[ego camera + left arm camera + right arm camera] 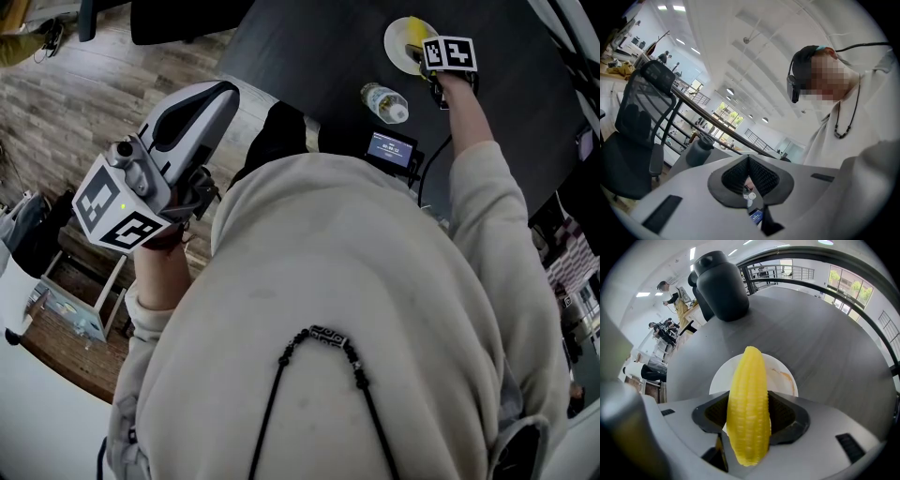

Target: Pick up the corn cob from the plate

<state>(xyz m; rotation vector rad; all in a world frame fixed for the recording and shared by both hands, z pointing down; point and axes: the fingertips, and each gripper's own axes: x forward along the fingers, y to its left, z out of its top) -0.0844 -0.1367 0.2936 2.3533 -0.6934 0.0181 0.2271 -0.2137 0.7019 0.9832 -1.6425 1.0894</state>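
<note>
Well, the grasp looks made but the lift does not. My right gripper points steeply down over the white plate, and its own view shows the corn cob standing lengthwise between its two jaws, the dark pads meeting the yellow kernels on both flanks with no gap that I can make out. So I read it as clenched on the cob around its lower half, with the tapered tip pointing away from me over the plate's far rim. The plate sits on the dark table, near a black flask, and the cob lies wholly within the plate's outline. I cannot tell whether it has left the plate's surface; I judge that it has not. My left gripper is held up near my shoulder, well apart from the table, its jaws closed together at the tips and gripping nothing. What is done, then, is the reach and the closing on the cob. What is left is raising it clear of the plate, keeping the grip firm, since the rounded kernels could slip between the pads.
</note>
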